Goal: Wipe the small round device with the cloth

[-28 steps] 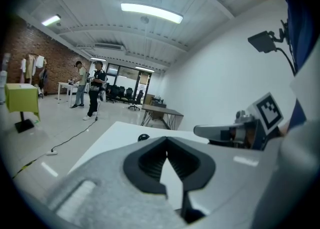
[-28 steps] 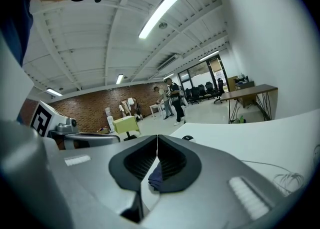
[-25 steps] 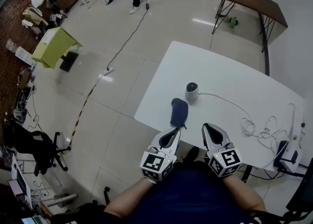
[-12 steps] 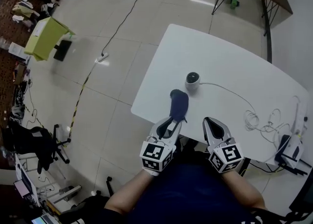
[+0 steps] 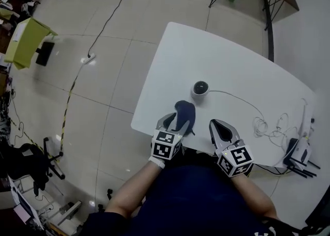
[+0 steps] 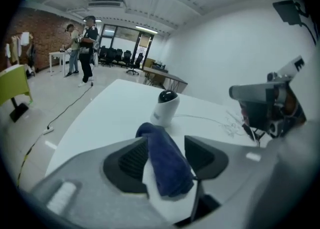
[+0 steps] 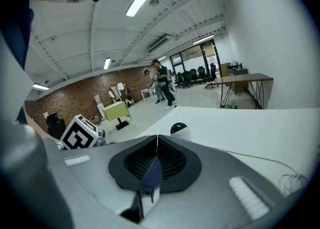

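Nearest the person, the right gripper is held at the table edge, jaws together on nothing. Beside it, the left gripper has dropped low; its jaws have just been opening and now straddle the blue cloth without clamping it. Just beyond, the small round device stands apparently unwiped, so grasping the cloth likely comes next.
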Demonstrator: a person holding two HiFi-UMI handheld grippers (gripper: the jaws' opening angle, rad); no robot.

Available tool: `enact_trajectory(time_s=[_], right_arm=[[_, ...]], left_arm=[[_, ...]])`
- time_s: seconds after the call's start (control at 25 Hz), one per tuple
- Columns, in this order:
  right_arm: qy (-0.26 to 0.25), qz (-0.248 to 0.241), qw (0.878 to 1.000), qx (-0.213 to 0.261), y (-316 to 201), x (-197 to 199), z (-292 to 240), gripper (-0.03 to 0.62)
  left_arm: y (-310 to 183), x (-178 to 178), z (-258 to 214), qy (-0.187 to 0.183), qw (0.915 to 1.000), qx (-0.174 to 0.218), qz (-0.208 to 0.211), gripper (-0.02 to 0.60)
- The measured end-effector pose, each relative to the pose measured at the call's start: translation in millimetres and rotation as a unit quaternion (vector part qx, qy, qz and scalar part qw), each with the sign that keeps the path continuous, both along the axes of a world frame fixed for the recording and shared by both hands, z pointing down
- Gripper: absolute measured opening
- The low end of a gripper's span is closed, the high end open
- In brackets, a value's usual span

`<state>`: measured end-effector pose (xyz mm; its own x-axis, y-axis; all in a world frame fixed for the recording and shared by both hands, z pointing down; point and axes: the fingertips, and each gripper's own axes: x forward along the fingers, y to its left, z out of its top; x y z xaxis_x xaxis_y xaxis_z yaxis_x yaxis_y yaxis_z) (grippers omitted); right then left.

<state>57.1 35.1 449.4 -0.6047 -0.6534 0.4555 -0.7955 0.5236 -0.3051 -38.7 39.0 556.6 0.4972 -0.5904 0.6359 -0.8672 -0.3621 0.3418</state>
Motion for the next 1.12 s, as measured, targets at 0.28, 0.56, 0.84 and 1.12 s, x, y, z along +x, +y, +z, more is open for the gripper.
enact_trajectory(time_s=[0.28, 0.56, 0.84, 1.12], right_arm=[[-0.014, 0.022, 0.998, -0.061, -18, -17, 21, 0.016], [-0.045, -0.002, 0.993, -0.113, -22, -26, 50, 0.154], [-0.093, -0.030, 0.981, -0.168, -26, -26, 78, 0.207], [-0.202, -0.043, 0.950, -0.233, -29, -20, 82, 0.248]], left_arm=[[-17, 8, 28, 0.035, 0.9949, -0.079, 0.052, 0.230], [-16, 16, 45, 0.037, 0.9895, -0.127, 0.058, 0.213], [-21, 14, 47, 0.044, 0.9894, -0.137, 0.025, 0.136], [-28, 18, 5, 0.217, 0.9722, -0.087, -0.002, 0.118]])
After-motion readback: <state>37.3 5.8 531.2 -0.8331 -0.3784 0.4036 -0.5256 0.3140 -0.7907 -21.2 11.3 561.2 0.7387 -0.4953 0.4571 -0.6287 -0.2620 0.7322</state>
